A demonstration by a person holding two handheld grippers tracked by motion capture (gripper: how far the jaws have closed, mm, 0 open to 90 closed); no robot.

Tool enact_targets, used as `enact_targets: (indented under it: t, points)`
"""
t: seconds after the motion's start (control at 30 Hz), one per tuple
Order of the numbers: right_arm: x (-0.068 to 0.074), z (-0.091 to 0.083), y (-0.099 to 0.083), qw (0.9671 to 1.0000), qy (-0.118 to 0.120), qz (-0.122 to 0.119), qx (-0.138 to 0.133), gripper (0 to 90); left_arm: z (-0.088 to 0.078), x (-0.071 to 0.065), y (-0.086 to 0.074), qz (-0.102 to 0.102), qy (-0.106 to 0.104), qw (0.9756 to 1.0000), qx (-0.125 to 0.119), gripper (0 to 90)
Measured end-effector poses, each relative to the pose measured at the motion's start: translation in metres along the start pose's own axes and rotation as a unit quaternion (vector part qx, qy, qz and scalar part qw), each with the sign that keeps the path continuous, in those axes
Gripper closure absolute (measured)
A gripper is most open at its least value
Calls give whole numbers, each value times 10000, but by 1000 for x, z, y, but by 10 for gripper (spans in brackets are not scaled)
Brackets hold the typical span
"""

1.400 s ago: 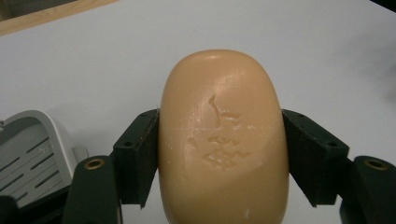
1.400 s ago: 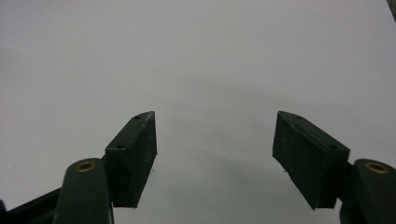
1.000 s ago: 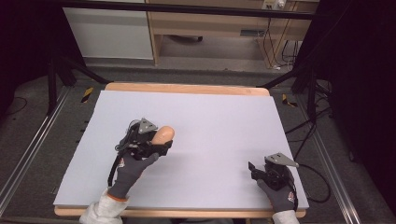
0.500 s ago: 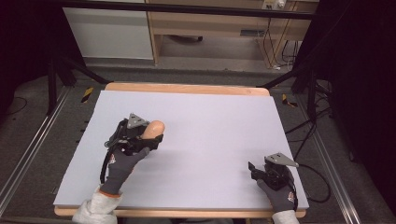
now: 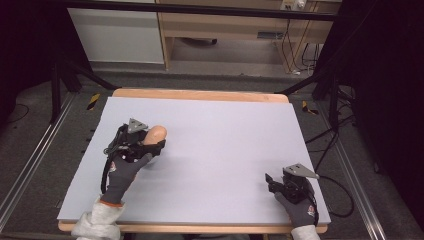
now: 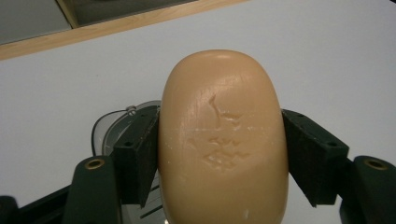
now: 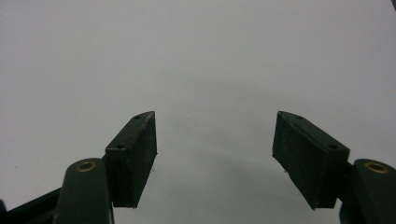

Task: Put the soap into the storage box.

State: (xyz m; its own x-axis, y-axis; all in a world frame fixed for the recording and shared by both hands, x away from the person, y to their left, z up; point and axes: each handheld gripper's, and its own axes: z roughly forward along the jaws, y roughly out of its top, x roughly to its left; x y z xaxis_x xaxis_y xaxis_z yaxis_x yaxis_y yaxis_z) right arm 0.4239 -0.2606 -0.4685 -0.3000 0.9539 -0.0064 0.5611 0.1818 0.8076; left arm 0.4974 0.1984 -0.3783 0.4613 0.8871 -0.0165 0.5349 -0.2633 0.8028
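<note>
Left gripper view: left claw (image 6: 219, 154) pinches the soap bar (image 6: 222, 140), carrying it; next, set it down gently. Right claw (image 7: 215, 154) rests spread.

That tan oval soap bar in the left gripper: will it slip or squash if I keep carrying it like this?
The tan oval soap bar probably stays stiff: it keeps its shape between the left gripper pads. Its smooth, rounded sides look slippery, so it may squirt out forward under a harder squeeze. The dents on its face suggest the surface marks easily. Set down on the white tabletop, it should lie flat rather than roll.
</note>
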Motion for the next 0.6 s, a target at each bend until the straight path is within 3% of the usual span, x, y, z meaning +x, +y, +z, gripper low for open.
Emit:
enact_targets:
  t: [0.6]
  points:
    - [0,1,0,10000,-3,-31,5,305,18,20,-6,-160,246,9993,210,315]
